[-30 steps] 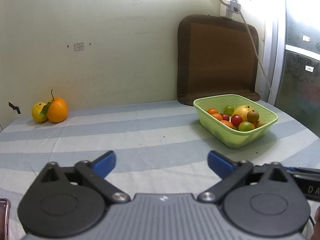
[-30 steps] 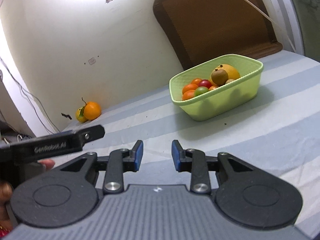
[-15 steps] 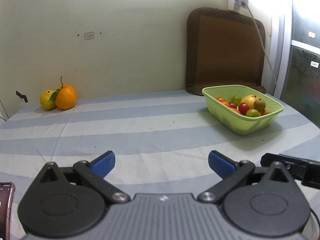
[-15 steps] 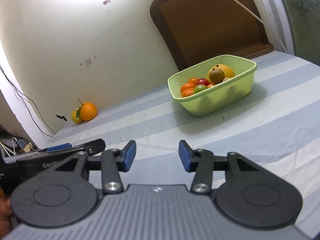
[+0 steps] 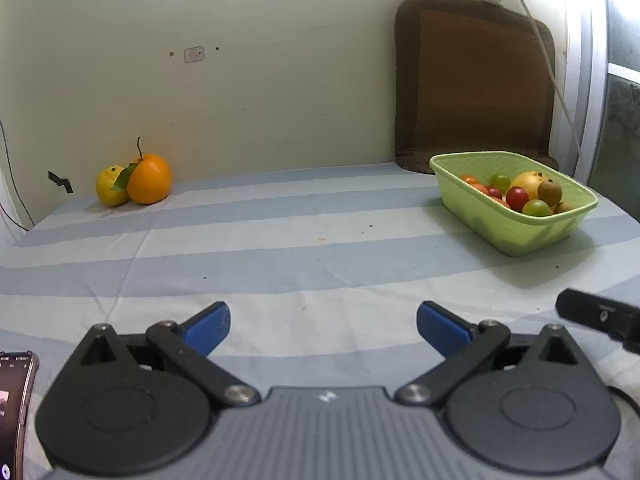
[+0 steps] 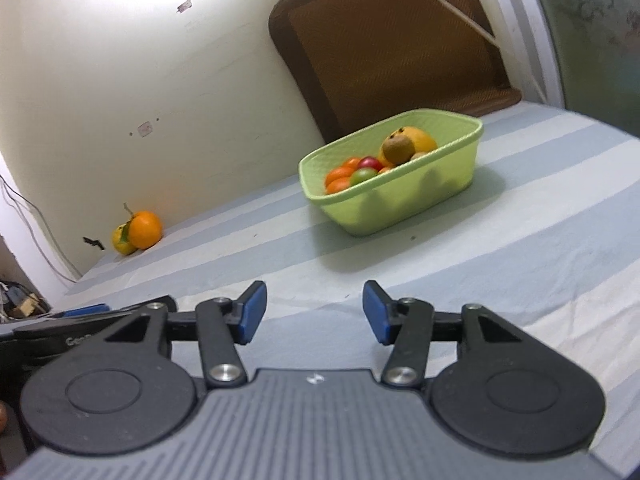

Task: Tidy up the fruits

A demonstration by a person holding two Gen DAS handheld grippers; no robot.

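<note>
Striped tablecloth (image 5: 280,248) holds basket (image 5: 516,236) and orange (image 5: 149,179); both claws, left claw (image 5: 323,326) and right claw (image 6: 314,316), spread, empty.

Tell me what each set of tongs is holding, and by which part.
Nothing is held. The left tongs and right tongs are both open and empty above the striped cloth.

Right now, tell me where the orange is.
The orange sits at the far left of the striped table against the wall, touching a yellow fruit on its left, well apart from the green basket at the right.
</note>
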